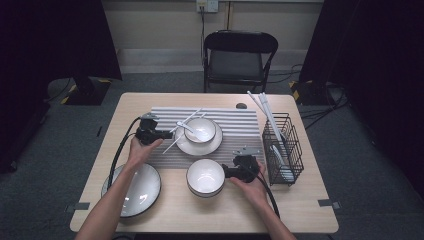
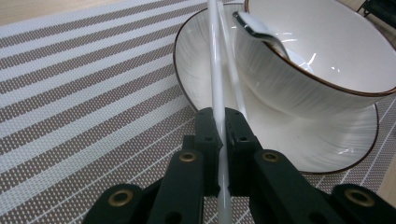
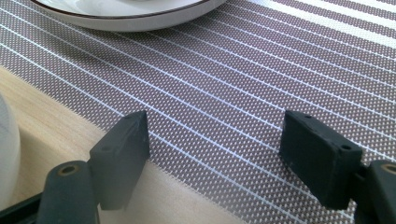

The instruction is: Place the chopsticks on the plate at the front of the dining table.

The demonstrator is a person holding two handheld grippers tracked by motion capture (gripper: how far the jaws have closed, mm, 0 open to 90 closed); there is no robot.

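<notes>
My left gripper point(image 1: 167, 134) point(image 2: 219, 116) is shut on a thin white chopstick point(image 2: 215, 56) point(image 1: 186, 121). It holds the stick just left of a white bowl point(image 1: 201, 129) point(image 2: 322, 56) that stands on a white plate point(image 1: 198, 147) point(image 2: 205, 56). A second white stick lies close behind the held one, against the plate. A metal spoon point(image 1: 192, 131) point(image 2: 257, 30) rests in that bowl. My right gripper point(image 1: 227, 172) point(image 3: 215, 135) stands open over the front edge of the striped mat point(image 3: 233, 84), right beside an empty white bowl point(image 1: 205, 177), with nothing between its fingers.
The grey striped mat point(image 1: 240, 125) covers the table's middle. A large dark-rimmed plate point(image 1: 135, 190) sits at the front left. A black wire basket point(image 1: 283, 148) with long white chopsticks stands at the right. A black chair point(image 1: 239, 59) is behind the table.
</notes>
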